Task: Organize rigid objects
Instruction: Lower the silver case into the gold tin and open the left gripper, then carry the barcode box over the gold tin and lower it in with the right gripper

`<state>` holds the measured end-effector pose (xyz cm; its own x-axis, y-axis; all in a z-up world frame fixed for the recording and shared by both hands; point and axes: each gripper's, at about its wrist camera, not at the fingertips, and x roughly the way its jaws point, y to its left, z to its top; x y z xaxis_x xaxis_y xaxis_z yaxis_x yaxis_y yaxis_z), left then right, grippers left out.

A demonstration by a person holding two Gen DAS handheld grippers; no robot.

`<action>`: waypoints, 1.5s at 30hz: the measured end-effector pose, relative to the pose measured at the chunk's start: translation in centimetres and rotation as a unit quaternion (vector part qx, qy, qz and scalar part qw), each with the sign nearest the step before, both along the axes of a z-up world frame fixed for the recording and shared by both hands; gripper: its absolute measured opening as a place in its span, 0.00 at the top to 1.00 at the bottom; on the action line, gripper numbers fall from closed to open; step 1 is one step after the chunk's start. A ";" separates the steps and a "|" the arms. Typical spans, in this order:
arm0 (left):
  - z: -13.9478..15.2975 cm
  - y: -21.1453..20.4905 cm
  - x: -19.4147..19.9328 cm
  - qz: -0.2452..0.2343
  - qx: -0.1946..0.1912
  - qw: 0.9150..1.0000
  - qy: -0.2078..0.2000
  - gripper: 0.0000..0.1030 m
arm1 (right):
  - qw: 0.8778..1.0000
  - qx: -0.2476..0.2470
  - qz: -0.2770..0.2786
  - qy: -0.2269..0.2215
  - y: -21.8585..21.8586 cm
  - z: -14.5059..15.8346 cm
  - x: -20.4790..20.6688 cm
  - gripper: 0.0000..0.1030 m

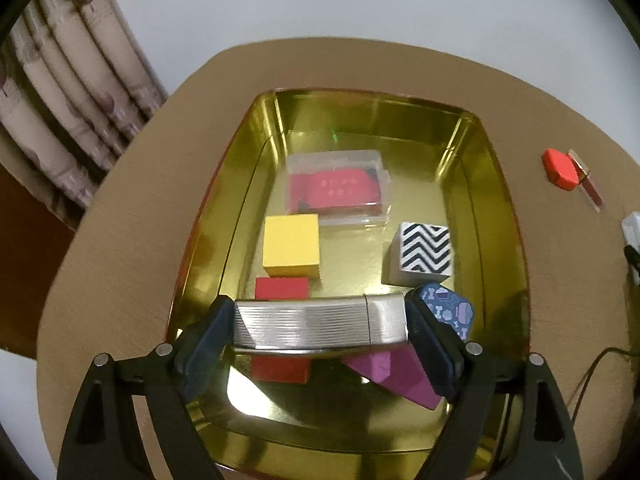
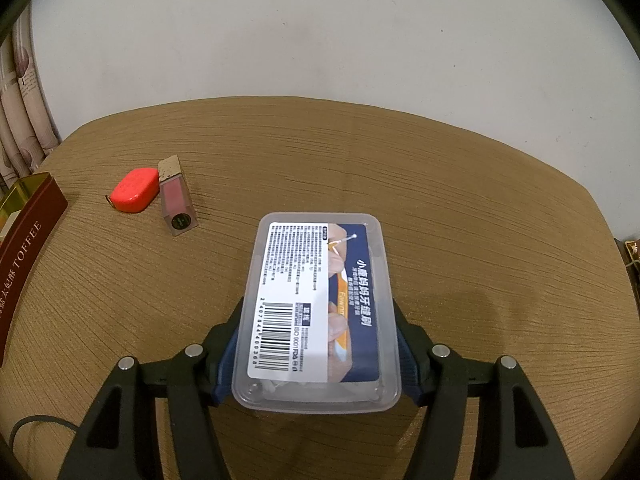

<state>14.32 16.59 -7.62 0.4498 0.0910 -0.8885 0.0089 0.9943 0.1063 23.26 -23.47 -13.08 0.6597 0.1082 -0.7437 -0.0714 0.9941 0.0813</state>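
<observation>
My left gripper (image 1: 320,308) hangs over a gold tin (image 1: 516,240), shut on a ribbed silver case (image 1: 316,326) whose two ends touch the pads. In the tin lie a clear box with a red card (image 1: 338,186), a yellow cube (image 1: 291,246), a zigzag cube (image 1: 422,254), a red block (image 1: 282,288), a magenta block (image 1: 400,372) and a blue patterned block (image 1: 448,308). My right gripper (image 2: 318,308) is shut on a clear plastic box with a barcode label (image 2: 316,300), held above the table.
On the brown table (image 2: 460,200) lie a red rounded case (image 2: 136,190) and a pink tube (image 2: 178,200), side by side. The tin's dark red wall (image 2: 28,256), printed TOFFEE, stands at the left. A cable (image 2: 40,420) runs near the front left. A curtain (image 1: 60,112) hangs beyond.
</observation>
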 end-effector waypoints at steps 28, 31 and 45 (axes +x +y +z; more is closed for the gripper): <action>4.7 4.2 -4.3 0.079 0.030 0.992 -0.091 0.11 | 1.000 -0.004 -0.028 -0.006 4.0 3.7 -3.6 0.39; 4.9 5.5 -4.1 0.096 0.009 0.991 -0.088 0.11 | 1.000 0.003 -0.003 -0.015 5.9 5.1 -4.4 0.39; 5.5 11.0 -3.5 0.190 0.005 0.977 -0.092 0.10 | 0.983 0.018 0.175 -0.048 20.5 10.1 -7.5 0.39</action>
<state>10.80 27.59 -2.12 0.5331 0.2912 -0.7943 -0.3811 0.9209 0.0818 15.79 -2.99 -2.96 0.6441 0.3654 -0.6720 -0.4169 0.9043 0.0921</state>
